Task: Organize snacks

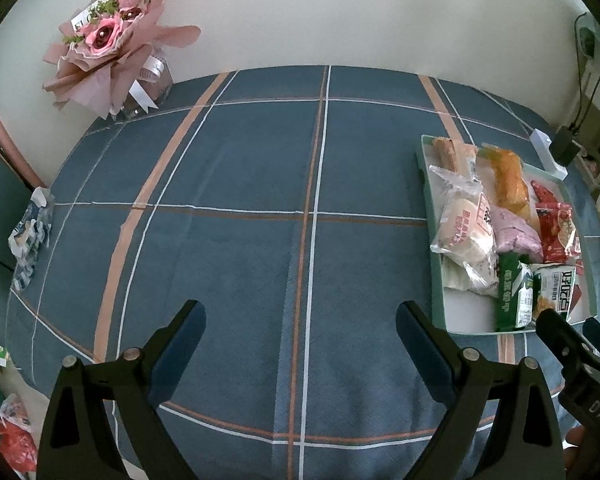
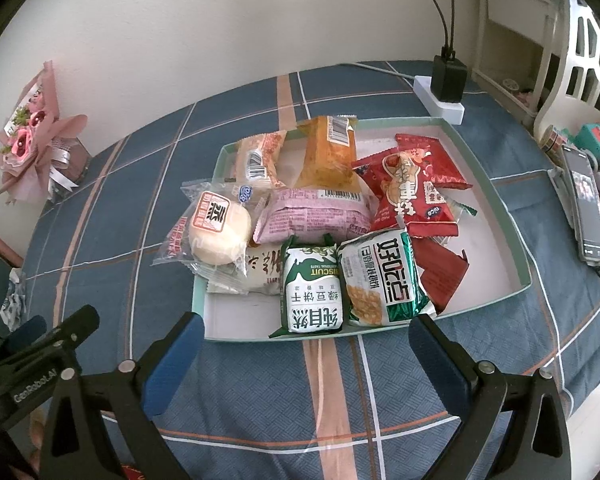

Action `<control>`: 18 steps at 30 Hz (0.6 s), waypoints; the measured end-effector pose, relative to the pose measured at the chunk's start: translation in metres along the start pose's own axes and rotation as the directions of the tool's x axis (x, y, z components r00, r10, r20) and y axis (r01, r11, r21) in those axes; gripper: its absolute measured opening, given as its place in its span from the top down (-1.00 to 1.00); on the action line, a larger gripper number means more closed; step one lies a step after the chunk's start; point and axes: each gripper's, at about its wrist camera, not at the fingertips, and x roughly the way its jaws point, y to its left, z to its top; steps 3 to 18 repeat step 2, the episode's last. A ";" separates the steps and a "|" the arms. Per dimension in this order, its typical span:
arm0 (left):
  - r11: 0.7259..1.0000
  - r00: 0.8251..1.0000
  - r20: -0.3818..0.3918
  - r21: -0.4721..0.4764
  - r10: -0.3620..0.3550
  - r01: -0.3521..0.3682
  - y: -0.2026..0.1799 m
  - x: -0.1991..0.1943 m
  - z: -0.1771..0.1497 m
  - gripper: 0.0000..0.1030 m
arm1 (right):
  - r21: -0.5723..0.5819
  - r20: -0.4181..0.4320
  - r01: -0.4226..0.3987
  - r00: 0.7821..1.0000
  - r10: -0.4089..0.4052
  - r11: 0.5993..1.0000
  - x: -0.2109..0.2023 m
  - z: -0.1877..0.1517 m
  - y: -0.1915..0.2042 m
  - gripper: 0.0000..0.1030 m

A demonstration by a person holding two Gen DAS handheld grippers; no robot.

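A shallow mint-rimmed tray (image 2: pixel 488 248) on the blue plaid tablecloth holds several wrapped snacks. Among them are a green biscuit pack (image 2: pixel 312 292), a green-and-white pack (image 2: pixel 380 280), red packs (image 2: pixel 408 196), a pink pack (image 2: pixel 312 216), an orange bread pack (image 2: pixel 330 152) and a round white cake (image 2: pixel 216 232) in clear wrap. My right gripper (image 2: pixel 308 328) is open and empty, just short of the tray's near edge. My left gripper (image 1: pixel 300 320) is open and empty over bare cloth, left of the tray (image 1: pixel 438 280). Each gripper shows at the edge of the other's view: right gripper (image 1: pixel 568 322), left gripper (image 2: pixel 62 322).
A pink bouquet (image 1: pixel 108 40) stands at the far left corner against the wall. A white power strip with a black charger (image 2: pixel 446 80) lies behind the tray. A phone (image 2: pixel 588 208) and small items sit at the right. A crumpled wrapper (image 1: pixel 32 232) lies at the left table edge.
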 end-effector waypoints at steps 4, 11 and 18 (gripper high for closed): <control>1.000 1.000 0.002 -0.002 0.001 -0.001 0.000 -0.001 0.000 -0.87 | 0.000 0.000 0.000 1.000 0.000 1.000 0.000 0.000 0.000 -1.00; 1.000 1.000 0.002 -0.002 0.001 -0.001 0.000 -0.001 0.000 -0.87 | 0.000 0.000 0.000 1.000 0.000 1.000 0.000 0.000 0.000 -1.00; 1.000 1.000 0.002 -0.002 0.001 -0.001 0.000 -0.001 0.000 -0.87 | 0.000 0.000 0.000 1.000 0.000 1.000 0.000 0.000 0.000 -1.00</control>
